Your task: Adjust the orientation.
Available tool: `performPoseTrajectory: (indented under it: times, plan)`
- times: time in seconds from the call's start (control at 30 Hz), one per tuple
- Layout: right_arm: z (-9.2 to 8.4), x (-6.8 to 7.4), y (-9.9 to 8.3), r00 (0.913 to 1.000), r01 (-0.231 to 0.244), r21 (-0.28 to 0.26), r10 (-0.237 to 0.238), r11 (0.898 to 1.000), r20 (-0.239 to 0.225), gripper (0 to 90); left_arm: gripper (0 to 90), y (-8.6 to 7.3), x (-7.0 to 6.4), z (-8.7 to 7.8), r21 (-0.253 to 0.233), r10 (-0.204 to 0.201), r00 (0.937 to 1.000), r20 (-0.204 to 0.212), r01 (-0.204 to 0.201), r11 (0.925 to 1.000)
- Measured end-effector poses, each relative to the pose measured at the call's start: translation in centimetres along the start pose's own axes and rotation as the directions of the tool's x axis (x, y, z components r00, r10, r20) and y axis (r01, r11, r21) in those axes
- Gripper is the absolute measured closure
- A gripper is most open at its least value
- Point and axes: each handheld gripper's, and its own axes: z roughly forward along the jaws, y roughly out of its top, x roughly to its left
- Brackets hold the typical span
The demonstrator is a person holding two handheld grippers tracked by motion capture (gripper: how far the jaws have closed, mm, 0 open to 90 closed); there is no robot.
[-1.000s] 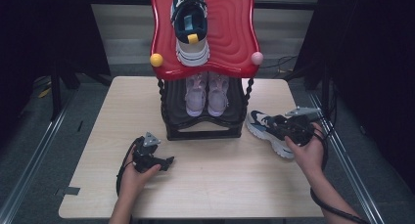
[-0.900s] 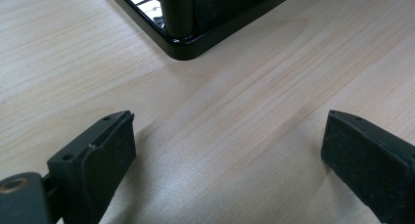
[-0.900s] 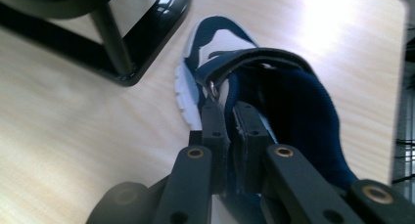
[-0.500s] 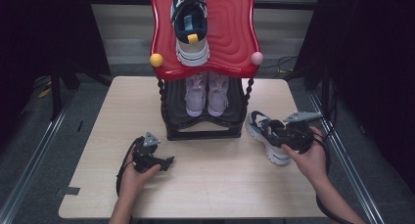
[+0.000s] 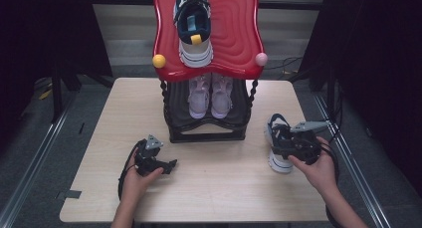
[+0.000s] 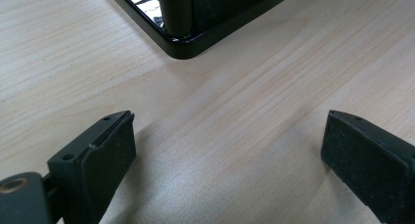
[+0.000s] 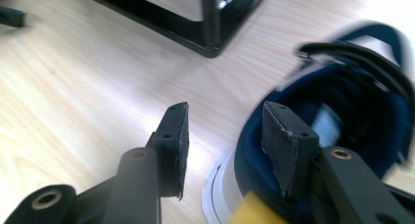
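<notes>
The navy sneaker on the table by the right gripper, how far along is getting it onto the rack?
Done: its partner sits on the red top shelf, a pink pair on the lower shelf. In hand: the right gripper is at the navy sneaker on the table; its jaws have just been opening, straddling the heel collar without pressing it. The left gripper rests open. Left: gripping, lifting and placing the sneaker.

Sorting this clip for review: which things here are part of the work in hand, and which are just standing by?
In the job:
navy and white sneaker on the table
right gripper, jaws apart around its heel rim
matching sneaker on the red top shelf

Standing by:
pink sneakers on the lower shelf
left gripper, open over bare table
</notes>
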Motion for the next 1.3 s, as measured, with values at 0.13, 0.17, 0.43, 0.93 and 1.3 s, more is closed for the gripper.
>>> performPoseTrajectory:
  times: [0.13,0.17,0.43,0.93,1.3]
  plan:
    - [0.8,0.6,0.2,0.9995,0.025,0.013,-0.026,1.000,0.018,54.6,5.6,0.0,0.0,0.0,-0.001,0.000,1.0000,0.003,0.000,1.0000]
    - [0.8,0.6,0.2,0.9996,0.024,0.014,-0.024,1.000,0.016,54.7,5.6,0.0,0.0,0.0,-0.001,-0.001,1.0000,0.002,0.001,1.0000]
    - [1.3,0.8,0.7,0.9996,0.027,-0.002,-0.027,1.000,-0.002,74.3,5.6,0.0,0.0,0.0,0.000,0.000,1.0000,0.005,0.000,1.0000]
    - [1.9,1.8,1.6,0.9974,0.027,0.003,-0.026,1.000,-0.067,62.6,5.6,0.0,0.0,0.0,-0.002,0.000,1.0000,0.004,0.000,1.0000]
    - [1.4,1.4,2.5,0.9938,0.039,0.124,-0.026,0.992,-0.108,45.5,5.6,0.0,0.0,0.0,0.000,0.002,1.0000,0.005,-0.002,1.0000]
